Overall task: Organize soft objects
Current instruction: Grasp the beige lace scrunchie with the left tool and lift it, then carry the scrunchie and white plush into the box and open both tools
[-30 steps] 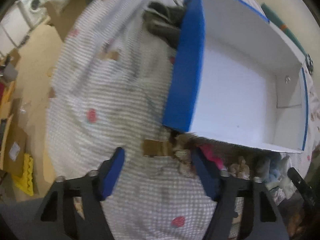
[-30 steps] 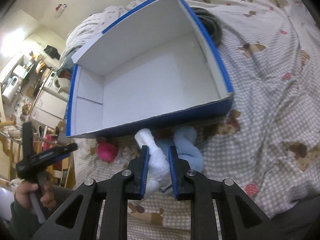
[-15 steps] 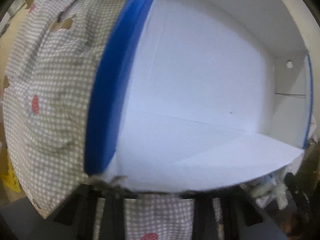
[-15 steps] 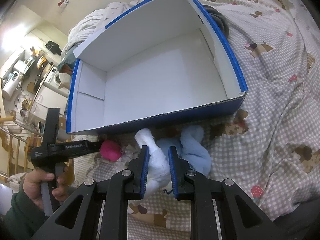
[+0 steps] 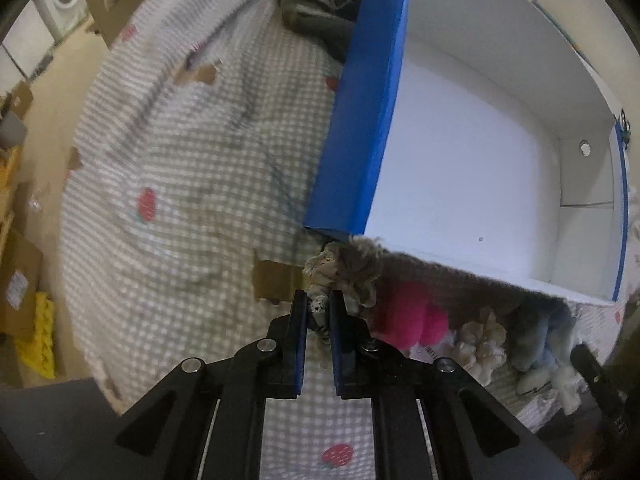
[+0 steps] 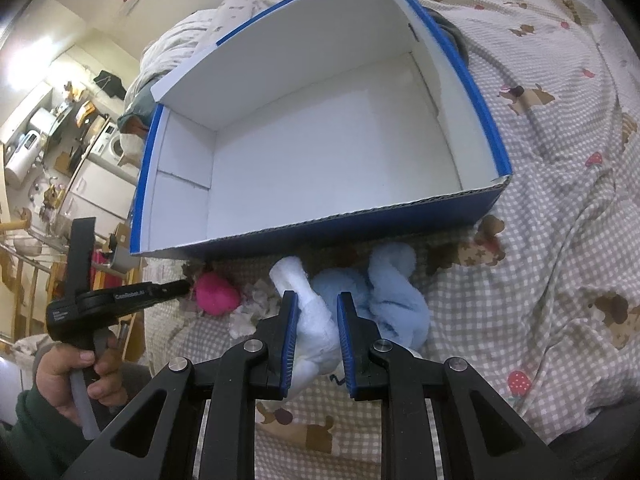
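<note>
The left gripper, open a second ago, now clamps a beige plush. The right gripper still pinches the white plush; both look ready for the box.

One box, blue outside and white inside, sits at twelve o'clock on one checked bedspread. Five soft toys lie before it: one pink, one white, one light blue, one cream and one grey-brown. Two grippers show at six o'clock. One dark garment lies at twelve o'clock.
</note>
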`<state>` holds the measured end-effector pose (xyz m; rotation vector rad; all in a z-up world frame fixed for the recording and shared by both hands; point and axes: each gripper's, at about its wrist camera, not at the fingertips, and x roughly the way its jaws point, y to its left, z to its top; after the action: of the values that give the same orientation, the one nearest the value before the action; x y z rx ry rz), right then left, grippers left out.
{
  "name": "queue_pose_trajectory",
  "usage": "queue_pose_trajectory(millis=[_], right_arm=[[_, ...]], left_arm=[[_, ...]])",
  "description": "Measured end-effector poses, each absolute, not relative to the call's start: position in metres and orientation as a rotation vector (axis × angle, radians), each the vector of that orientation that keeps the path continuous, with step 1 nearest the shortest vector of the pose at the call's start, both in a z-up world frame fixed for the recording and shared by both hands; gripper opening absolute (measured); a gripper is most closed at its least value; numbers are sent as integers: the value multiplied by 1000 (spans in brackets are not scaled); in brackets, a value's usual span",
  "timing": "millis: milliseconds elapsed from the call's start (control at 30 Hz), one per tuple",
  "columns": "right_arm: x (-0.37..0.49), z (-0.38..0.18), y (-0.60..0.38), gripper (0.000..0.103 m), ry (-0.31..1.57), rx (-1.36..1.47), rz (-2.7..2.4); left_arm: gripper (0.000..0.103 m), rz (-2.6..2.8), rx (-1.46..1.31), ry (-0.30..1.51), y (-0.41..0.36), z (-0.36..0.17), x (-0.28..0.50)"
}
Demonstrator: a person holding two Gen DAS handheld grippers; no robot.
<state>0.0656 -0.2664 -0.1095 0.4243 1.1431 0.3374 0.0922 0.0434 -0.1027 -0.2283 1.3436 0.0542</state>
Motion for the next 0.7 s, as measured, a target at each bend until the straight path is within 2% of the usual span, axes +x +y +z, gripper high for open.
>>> queue_pose_trajectory(millis=[467, 700], right_arm=[[65, -104, -250, 22, 1132, 390, 367], [61, -92, -253, 22, 1110, 427, 393]], left_arm=[[10, 107, -146, 1137, 36, -27, 21], [10, 90, -149, 1066, 40, -5, 22]])
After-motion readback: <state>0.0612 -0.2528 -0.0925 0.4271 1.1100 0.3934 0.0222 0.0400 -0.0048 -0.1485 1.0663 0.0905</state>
